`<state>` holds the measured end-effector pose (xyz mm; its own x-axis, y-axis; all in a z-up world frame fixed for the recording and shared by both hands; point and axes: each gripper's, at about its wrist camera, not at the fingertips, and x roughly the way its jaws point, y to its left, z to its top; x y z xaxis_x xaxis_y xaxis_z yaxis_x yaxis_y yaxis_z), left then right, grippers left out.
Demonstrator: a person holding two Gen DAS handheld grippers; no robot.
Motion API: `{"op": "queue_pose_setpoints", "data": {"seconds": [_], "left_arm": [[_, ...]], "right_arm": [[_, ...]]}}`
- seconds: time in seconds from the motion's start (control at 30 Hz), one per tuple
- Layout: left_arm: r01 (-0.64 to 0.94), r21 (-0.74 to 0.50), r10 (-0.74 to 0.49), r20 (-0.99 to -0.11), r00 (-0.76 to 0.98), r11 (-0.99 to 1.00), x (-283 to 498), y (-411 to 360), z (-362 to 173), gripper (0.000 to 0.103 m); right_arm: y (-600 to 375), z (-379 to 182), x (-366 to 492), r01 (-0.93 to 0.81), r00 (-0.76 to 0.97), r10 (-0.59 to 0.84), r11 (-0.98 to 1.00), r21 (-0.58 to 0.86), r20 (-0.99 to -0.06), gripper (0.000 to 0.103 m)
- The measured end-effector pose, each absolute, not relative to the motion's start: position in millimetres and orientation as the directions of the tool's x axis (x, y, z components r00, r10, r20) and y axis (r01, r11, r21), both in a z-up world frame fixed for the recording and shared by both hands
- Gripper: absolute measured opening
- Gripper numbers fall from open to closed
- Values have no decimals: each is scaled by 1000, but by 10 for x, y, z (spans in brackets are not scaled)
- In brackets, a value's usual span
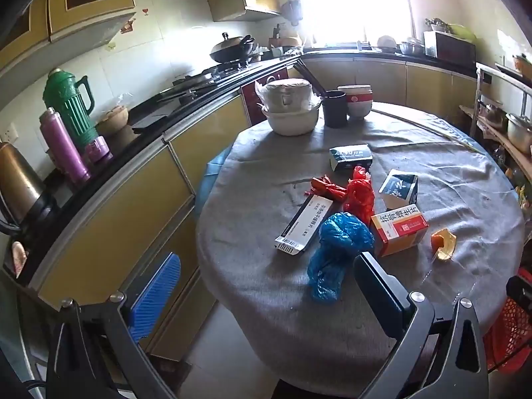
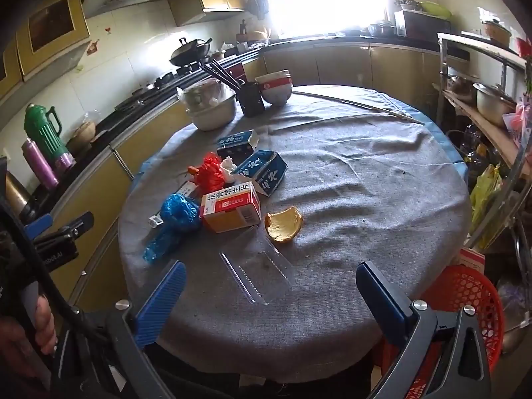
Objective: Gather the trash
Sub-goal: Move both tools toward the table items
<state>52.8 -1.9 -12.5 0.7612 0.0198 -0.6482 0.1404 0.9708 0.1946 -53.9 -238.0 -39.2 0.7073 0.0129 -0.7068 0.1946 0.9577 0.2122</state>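
— Nothing's been picked up yet, has it?

— No. Both grippers hang at the near edge of the desk (image 2: 365, 173), jaws spread wide and empty. The trash sits in a loose heap toward the left half of the cloth.

— What's in reach first?

— For the right gripper (image 2: 269, 299), the clear plastic tray (image 2: 256, 266). It lies flat on the cloth just ahead of the blue fingers (image 2: 163, 299), roughly between them. Beyond it is the orange peel (image 2: 283, 224), then the orange-and-white medicine box (image 2: 229, 211).

— And the left?

— The left gripper (image 1: 266, 299) faces the crumpled blue plastic bag (image 1: 335, 249), close in front of its right finger. Past that are the long white carton (image 1: 304, 226), the red bag (image 1: 359, 196) and the two dark blue boxes (image 1: 399, 188), nearer the middle.

— So how would you go about it?

— I'd start with the tray, I think. It's thin and see-through, so I'd come in low and take it by one long rim, not press down on top; it could slide on the cloth or flex out of the pinch. The soft bags should be easier: close on the bunched middle.

— Where does it all go?

— Probably the red basket (image 2: 465, 296), below the near right edge of the desk. Leave the bowls (image 2: 276, 89) and the covered pot (image 2: 209, 106) at the far edge alone.
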Motion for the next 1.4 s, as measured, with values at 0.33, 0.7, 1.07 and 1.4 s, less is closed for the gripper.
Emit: {"op": "queue_pose_setpoints", "data": {"seconds": [0.33,0.7,1.07,1.4], "left_arm": [[159,162,-15,-653,757,974,674,130,-177,103],[169,102,-59,-664,745,980,832,279,-207,103],[245,106,-110,-680,725,964,1022,136,-214,103],[263,116,-112,-692,714,958,1068,182,-259,103]], "right_arm": [[-2169,-490,-393,185,646,4,969,161,-764,103],[-1945,-507,-337,189,625,-74,980,59,-777,103],[-2024,-413,-422,255,617,-113,965,61,-779,103],[-1993,-508,-321,265,598,-89,960,91,-797,103]]}}
